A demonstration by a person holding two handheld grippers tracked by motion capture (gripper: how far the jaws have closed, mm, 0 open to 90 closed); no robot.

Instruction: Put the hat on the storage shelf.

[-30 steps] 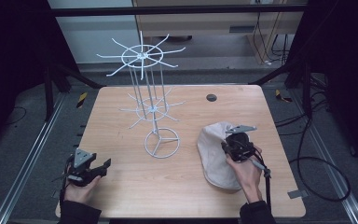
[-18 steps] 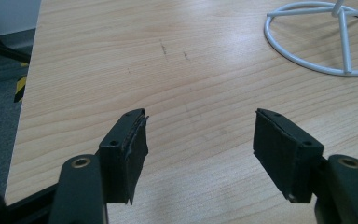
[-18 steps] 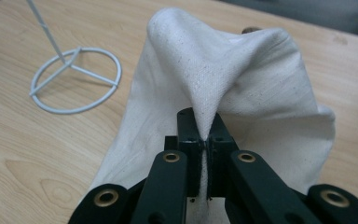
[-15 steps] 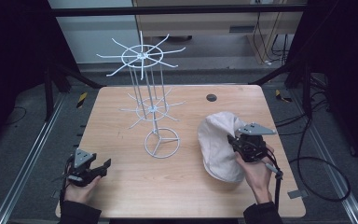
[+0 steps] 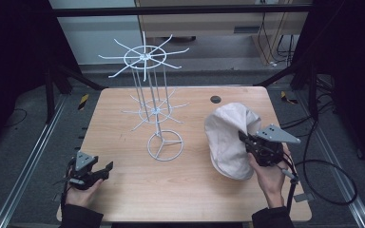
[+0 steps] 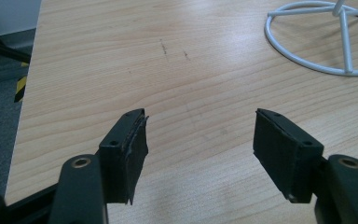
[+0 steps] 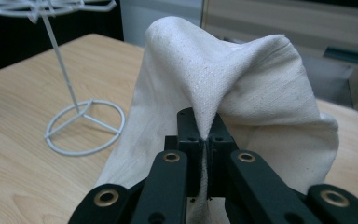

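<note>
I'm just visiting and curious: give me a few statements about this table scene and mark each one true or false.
1. The right gripper has its jaws pinched on the cream fabric cloth. True.
2. The left gripper is holding the cloth too. False: its jaws stand open over bare wood, with nothing between them.
3. The white wire rack with radiating arms stands upright on the light wooden table. True.
4. The cloth hangs from one of the rack's arms. False: it is apart from the rack, at the table's right side in the high view.
5. A small dark round disc sits near the table's far edge. True.
</note>
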